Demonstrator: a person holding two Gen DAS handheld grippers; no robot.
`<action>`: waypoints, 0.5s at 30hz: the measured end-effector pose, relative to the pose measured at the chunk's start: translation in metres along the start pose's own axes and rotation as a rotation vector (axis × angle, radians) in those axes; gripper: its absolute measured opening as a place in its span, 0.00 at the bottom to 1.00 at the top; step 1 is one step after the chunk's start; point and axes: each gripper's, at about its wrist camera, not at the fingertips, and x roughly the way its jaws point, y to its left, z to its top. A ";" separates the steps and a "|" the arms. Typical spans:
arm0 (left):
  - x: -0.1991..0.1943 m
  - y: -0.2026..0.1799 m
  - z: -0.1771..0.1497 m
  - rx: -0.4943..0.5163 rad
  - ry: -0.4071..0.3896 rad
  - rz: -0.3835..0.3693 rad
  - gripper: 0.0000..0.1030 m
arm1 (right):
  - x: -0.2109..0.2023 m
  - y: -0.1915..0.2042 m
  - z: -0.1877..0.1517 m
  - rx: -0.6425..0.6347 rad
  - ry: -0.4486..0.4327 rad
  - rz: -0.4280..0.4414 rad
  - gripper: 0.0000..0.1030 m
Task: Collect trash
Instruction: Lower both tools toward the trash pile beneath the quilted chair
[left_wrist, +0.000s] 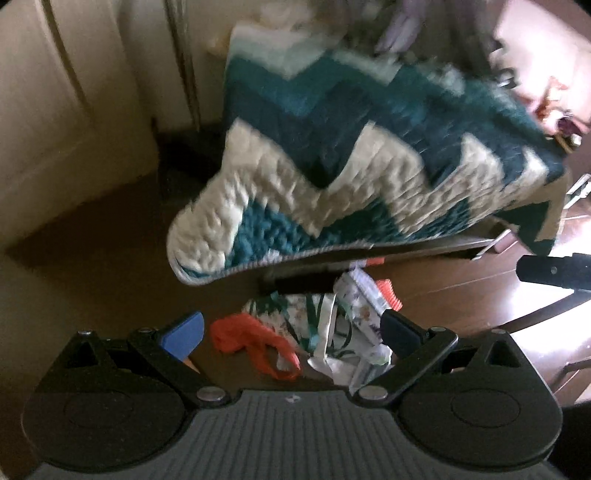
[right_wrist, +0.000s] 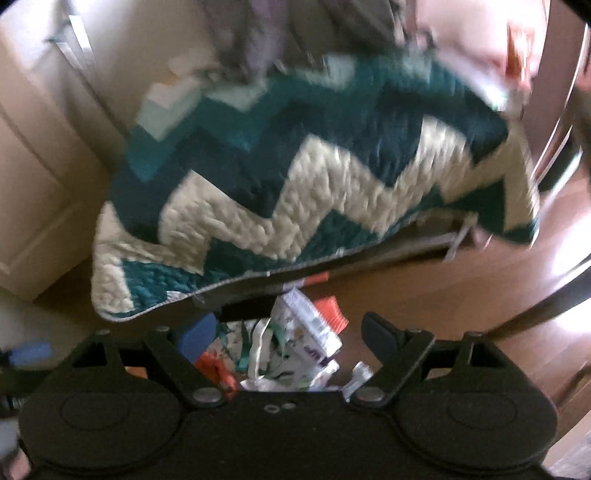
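A heap of trash lies on the dark wood floor at the foot of a bed: white printed wrappers (left_wrist: 351, 332), an orange crumpled piece (left_wrist: 255, 343) and an orange ribbed cup (left_wrist: 388, 295). My left gripper (left_wrist: 291, 332) is open above the heap, its blue pad at the left and its dark pad at the right. In the right wrist view the same wrappers (right_wrist: 295, 343), orange piece (right_wrist: 218, 369) and cup (right_wrist: 332, 314) lie between the fingers of my right gripper (right_wrist: 288, 332), which is open. Neither gripper holds anything.
A teal and white zigzag quilt (left_wrist: 351, 166) hangs over the bed's edge above the trash, also in the right wrist view (right_wrist: 295, 184). A cream door (left_wrist: 55, 110) stands at the left. A dark curved furniture leg (left_wrist: 546, 302) crosses the floor at the right.
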 end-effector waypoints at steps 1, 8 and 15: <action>0.011 0.004 0.002 -0.022 0.018 -0.004 0.99 | 0.013 -0.004 0.002 0.023 0.017 0.001 0.83; 0.098 0.033 0.003 -0.206 0.160 0.018 0.99 | 0.101 -0.025 -0.009 0.085 0.126 -0.015 0.82; 0.165 0.022 -0.001 -0.172 0.216 0.019 0.99 | 0.167 -0.043 -0.042 0.126 0.244 -0.029 0.81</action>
